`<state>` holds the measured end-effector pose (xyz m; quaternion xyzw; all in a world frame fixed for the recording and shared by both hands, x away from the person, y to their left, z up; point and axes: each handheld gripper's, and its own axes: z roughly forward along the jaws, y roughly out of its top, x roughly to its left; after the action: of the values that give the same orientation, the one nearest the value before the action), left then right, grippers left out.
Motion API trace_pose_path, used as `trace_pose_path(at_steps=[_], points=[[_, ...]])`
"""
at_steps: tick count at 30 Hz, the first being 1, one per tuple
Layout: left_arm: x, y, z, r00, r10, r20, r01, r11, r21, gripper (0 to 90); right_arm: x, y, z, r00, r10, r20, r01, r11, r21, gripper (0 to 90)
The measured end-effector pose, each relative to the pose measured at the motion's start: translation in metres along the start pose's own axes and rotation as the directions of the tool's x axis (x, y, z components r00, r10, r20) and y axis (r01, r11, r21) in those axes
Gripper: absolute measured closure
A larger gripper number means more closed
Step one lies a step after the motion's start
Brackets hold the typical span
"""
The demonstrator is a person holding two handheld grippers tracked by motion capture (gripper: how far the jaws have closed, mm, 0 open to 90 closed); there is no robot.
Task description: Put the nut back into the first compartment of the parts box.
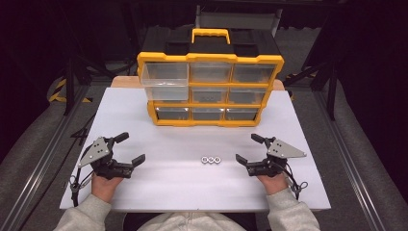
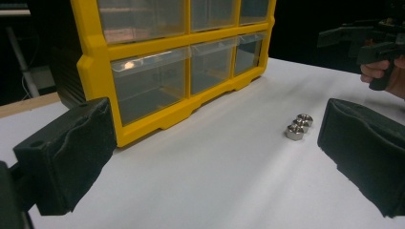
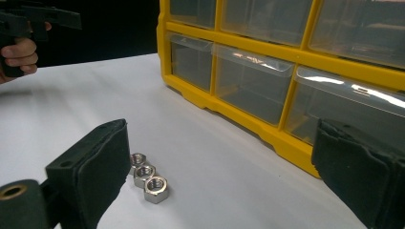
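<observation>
The right hand-held gripper rests near the right of the white surface, jaws wide and empty; the left hand-held gripper mirrors it at the left, equally wide and empty; between them, nearer the right one, three metal nuts lie touching in a row; beyond stands the yellow drawer cabinet, its top-left drawer pulled out. To pick well, I would lower over the end nut alone, jaws straddling it squarely, so its neighbours stay put.
</observation>
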<state>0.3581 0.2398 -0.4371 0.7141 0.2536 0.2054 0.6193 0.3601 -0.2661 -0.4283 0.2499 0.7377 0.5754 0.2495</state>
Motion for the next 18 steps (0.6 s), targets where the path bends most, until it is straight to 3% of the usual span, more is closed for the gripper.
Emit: trace_pose_path(at_steps=[2,6,8,16,18], points=[[0.0008,-0.0002,-0.0004,1.0,0.001,-0.001,-0.001,1.0,-0.005,0.0,-0.0005,-0.0005,-0.0007,1.0,0.001,0.002,-0.001,1.0,-0.007,5.5],[0.0022,-0.0027,-0.0012,0.9992,-0.037,0.012,0.038,0.9987,-0.035,0.0,-0.0001,-0.0011,-0.0015,1.0,-0.007,0.001,0.007,1.0,-0.01,4.8],[0.0025,-0.0032,-0.0012,0.9999,-0.011,0.006,0.012,0.9994,-0.031,0.0,-0.0001,-0.0011,-0.0008,0.9999,-0.011,-0.002,0.011,1.0,-0.009,4.7],[0.0,-0.0023,0.0015,0.9999,0.01,-0.003,-0.01,0.9994,-0.033,0.0,-0.0005,-0.0007,-0.0006,0.9997,-0.021,0.013,0.021,1.0,-0.001,2.3],[-0.0014,-0.001,0.0024,1.0,-0.002,-0.003,0.002,0.9998,-0.018,0.3,-0.0011,-0.0009,-0.0004,0.9997,-0.021,0.013,0.021,1.0,-0.003,2.3]])
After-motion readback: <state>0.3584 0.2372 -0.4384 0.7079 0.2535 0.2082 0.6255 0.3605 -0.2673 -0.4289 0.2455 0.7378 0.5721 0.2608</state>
